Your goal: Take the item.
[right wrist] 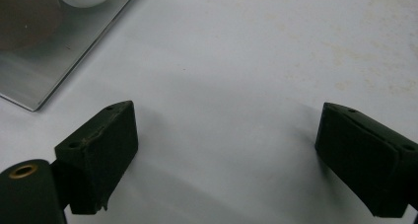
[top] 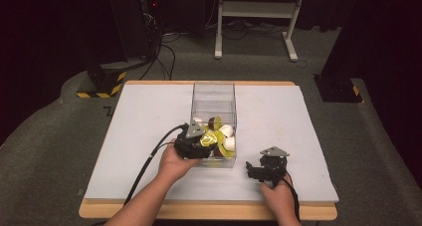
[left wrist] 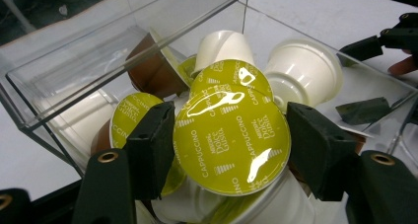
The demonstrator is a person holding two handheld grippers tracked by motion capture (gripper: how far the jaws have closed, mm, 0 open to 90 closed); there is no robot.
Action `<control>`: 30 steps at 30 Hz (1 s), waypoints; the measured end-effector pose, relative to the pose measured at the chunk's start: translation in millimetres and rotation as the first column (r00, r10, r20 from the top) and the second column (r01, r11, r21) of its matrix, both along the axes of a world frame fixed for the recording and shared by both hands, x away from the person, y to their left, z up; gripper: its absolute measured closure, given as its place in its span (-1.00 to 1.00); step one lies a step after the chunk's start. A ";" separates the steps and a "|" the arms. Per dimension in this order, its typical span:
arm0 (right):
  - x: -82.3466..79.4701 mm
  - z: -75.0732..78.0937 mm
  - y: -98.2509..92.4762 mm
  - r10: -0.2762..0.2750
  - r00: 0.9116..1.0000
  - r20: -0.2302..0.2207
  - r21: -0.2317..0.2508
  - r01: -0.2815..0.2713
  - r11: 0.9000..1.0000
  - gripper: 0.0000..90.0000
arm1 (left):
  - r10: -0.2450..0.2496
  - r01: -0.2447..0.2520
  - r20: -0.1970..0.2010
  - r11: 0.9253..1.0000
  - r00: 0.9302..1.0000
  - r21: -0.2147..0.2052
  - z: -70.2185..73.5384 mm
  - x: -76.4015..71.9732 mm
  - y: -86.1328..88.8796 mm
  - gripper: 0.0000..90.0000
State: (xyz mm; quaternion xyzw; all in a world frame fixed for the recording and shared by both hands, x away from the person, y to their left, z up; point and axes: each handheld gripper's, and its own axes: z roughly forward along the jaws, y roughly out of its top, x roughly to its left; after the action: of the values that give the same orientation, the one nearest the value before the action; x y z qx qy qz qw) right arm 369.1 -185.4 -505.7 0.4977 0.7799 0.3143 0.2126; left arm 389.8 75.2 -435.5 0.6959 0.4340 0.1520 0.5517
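High view first: bottom centre, two forearms come in; the left tool (top: 199,145) sits at the near end of the clear box (top: 214,94), mid-frame, pinching a yellow-lidded capsule (top: 211,139) just above the heap of capsules (top: 225,136) in the box's near half. The right tool (top: 260,170) rests lower right on the pale surface (top: 149,136), apart from the box, jaws spread, nothing between them. Left gripper view: bottom of frame, both black pads (left wrist: 153,145) pressed against the rim of the capsule (left wrist: 231,140), centre frame, lid facing the camera. The lid is glossy yellow-green foil, round and flat, printed "cappuccino", over a white plastic cup body. Behind it, upper centre, more capsules (left wrist: 300,71): white tapered cups lying mouth-sideways, one brown cup (left wrist: 155,71) upper left, another yellow lid at left. The box (left wrist: 74,66) has thin transparent hard walls, straight edges, some glare. Right gripper view: foam-like matte black pads (right wrist: 101,155) at lower left and lower right stand wide apart over the bare surface (right wrist: 246,61), faintly stained; the box corner (right wrist: 44,81) shows upper left. Step, as I judge it: the grasp is made, the capsule secured for taking out of the box. Next move calls for a straight lift clear of the wall, keeping the squeeze steady since the rim is thin and the foil slick.
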 end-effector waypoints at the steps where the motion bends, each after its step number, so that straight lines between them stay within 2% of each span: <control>1: 0.0 0.0 0.0 0.000 1.000 0.000 0.000 0.000 1.000 -0.80 | -0.003 0.003 0.008 1.000 1.000 -0.004 1.7 -0.5 0.6 -0.16; 7: 0.0 0.0 0.0 0.000 1.000 0.000 0.000 0.000 1.000 -0.80 | 0.005 -0.004 0.027 1.000 1.000 -0.029 5.7 -2.6 0.9 -0.16; 14: 0.0 0.0 0.0 0.000 1.000 0.000 0.000 0.000 1.000 -0.80 | 0.002 0.000 0.042 0.999 0.999 -0.032 9.0 -4.0 3.2 -0.16; 17: 0.0 0.0 0.0 0.000 1.000 0.000 0.000 0.000 1.000 -0.80 | 0.008 -0.006 0.053 0.999 0.999 -0.052 10.9 -5.4 3.0 -0.16; 30: 0.0 0.0 0.0 0.000 1.000 0.000 0.000 0.000 1.000 -0.80 | 0.006 -0.001 0.082 0.998 0.997 -0.059 17.1 -7.9 6.5 -0.16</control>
State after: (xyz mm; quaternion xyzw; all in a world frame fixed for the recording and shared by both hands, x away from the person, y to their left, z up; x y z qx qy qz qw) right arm 369.1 -185.4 -505.7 0.4975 0.7800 0.3143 0.2127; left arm 381.9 81.6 -418.4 0.6719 0.4165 0.1686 0.5888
